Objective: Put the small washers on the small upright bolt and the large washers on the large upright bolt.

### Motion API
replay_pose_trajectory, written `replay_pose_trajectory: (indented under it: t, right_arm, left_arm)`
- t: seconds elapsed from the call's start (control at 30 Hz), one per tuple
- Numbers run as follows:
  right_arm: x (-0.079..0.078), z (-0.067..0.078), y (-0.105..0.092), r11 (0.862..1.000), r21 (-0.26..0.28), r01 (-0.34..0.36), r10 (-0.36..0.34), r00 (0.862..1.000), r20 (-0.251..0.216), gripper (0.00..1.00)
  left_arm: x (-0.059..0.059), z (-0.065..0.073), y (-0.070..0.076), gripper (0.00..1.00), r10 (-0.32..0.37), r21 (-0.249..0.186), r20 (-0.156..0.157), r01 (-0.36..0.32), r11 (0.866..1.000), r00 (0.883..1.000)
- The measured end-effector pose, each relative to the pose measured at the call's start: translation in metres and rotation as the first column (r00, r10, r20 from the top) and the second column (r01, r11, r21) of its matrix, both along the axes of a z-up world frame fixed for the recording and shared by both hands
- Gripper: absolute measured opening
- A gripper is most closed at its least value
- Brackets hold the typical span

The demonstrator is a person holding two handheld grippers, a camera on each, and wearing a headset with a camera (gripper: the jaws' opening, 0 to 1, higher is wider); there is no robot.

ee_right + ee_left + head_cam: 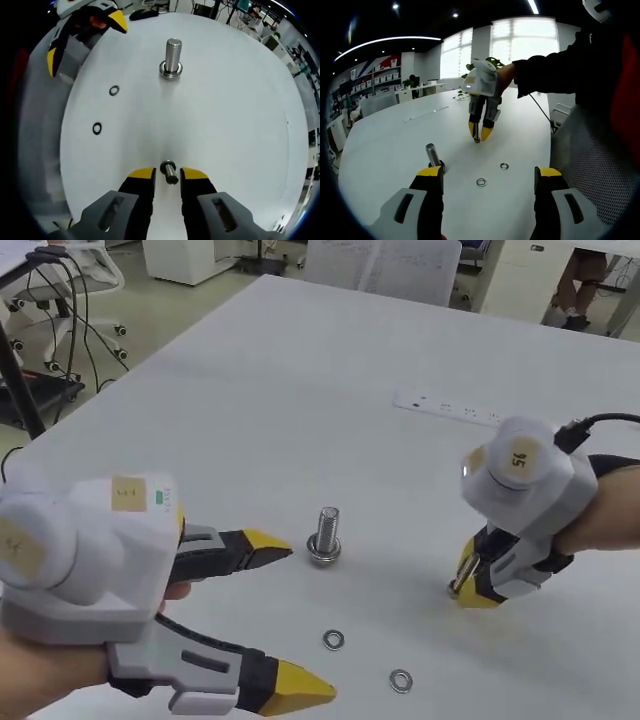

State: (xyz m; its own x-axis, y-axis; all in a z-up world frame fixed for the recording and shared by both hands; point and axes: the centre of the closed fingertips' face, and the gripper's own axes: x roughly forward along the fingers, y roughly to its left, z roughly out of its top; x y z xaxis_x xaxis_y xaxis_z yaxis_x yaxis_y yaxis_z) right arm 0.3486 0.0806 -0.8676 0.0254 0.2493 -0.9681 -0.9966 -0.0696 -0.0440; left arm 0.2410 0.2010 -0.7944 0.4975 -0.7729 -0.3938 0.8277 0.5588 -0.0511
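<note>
left claw [305, 622] apart, beside large steel bolt [327, 532] | right claw [167, 176] around small steel bolt [170, 170], grip unclear | two steel washers [333, 640] [401, 680] near large bolt

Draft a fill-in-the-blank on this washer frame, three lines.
1. ___ loose washers lie on the table.
2. The left gripper is ___.
3. The right gripper has the small bolt ___ its jaws.
Missing: two; open; between.
</note>
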Motion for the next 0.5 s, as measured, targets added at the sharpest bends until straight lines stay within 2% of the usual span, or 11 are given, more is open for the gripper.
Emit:
replay_pose_trajectory:
  t: [0.27,0.5]
  right_arm:
    - [-0.003,0.004,-0.004,0.999,0.016,0.028,-0.028,1.0,-0.004,0.25]
    - [-0.004,0.006,-0.016,0.998,0.023,0.055,-0.055,0.998,-0.001,0.26]
  left_arm:
    - [-0.001,0.0,-0.001,0.74,-0.003,0.003,0.0,0.003,1.0,1.0]
    - [-0.001,0.001,-0.001,0.73,-0.005,0.007,0.001,0.005,1.0,1.0]
